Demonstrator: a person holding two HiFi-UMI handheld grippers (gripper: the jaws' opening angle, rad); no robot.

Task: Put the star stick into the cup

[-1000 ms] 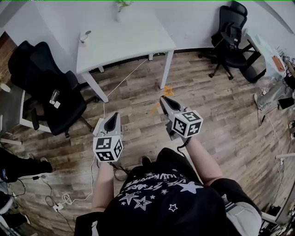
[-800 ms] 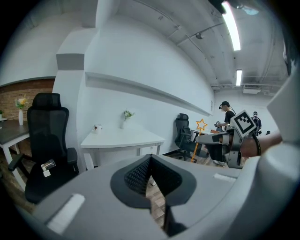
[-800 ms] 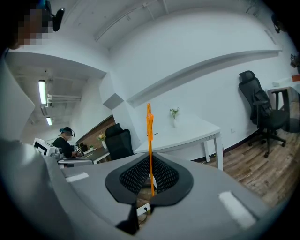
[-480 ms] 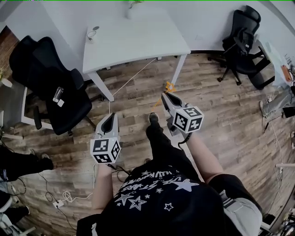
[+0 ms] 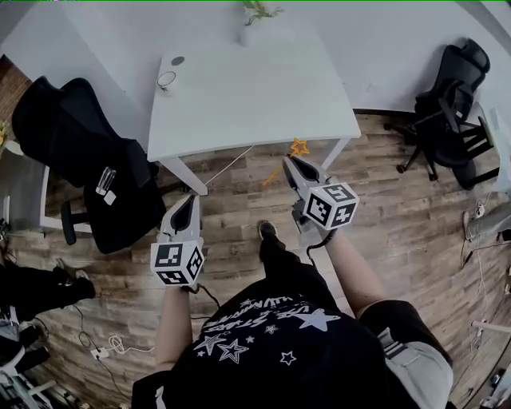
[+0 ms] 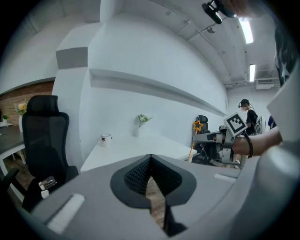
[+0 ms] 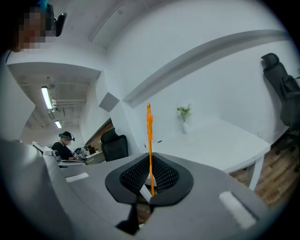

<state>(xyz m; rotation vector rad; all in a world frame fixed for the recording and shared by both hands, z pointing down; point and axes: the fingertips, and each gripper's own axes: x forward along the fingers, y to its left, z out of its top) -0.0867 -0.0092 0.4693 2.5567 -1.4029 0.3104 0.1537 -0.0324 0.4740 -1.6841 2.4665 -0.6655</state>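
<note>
My right gripper (image 5: 289, 162) is shut on the orange star stick (image 5: 299, 147), whose star end sticks out past the jaws, just short of the white table's (image 5: 255, 88) near edge. In the right gripper view the stick (image 7: 149, 136) stands upright between the pads. The white cup (image 5: 167, 80) sits on the table's far left corner, and in the left gripper view the cup (image 6: 106, 138) shows beyond the table's near corner. My left gripper (image 5: 188, 201) is shut and holds nothing, lower and to the left, over the wooden floor.
A white vase with a plant (image 5: 251, 24) stands at the table's back edge. One black office chair (image 5: 88, 160) is left of the table and another chair (image 5: 451, 88) is at the right. A cable (image 5: 120, 343) runs over the floor at the lower left.
The table has come nearer in the head view as the person walked towards it. Both grippers keep their pose, the right one still shut on the stick.
</note>
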